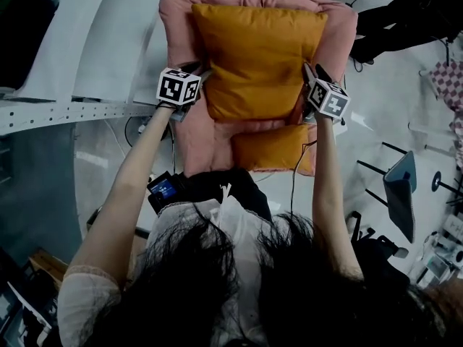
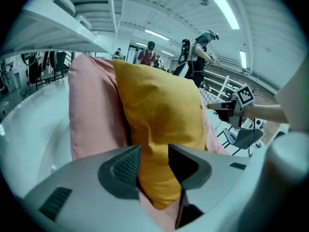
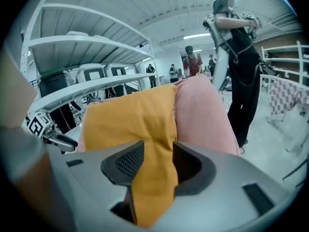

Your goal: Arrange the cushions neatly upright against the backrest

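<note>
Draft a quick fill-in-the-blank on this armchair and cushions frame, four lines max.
1. The large orange cushion stands upright against the backrest of the ____ armchair.
2. The smaller orange cushion lies on the armchair's ____.
3. The left gripper is at the large cushion's left edge, the right gripper at its ____ edge.
4. The fabric between each gripper's jaws is ____ in colour.

Missing words: pink; seat; right; orange
</note>
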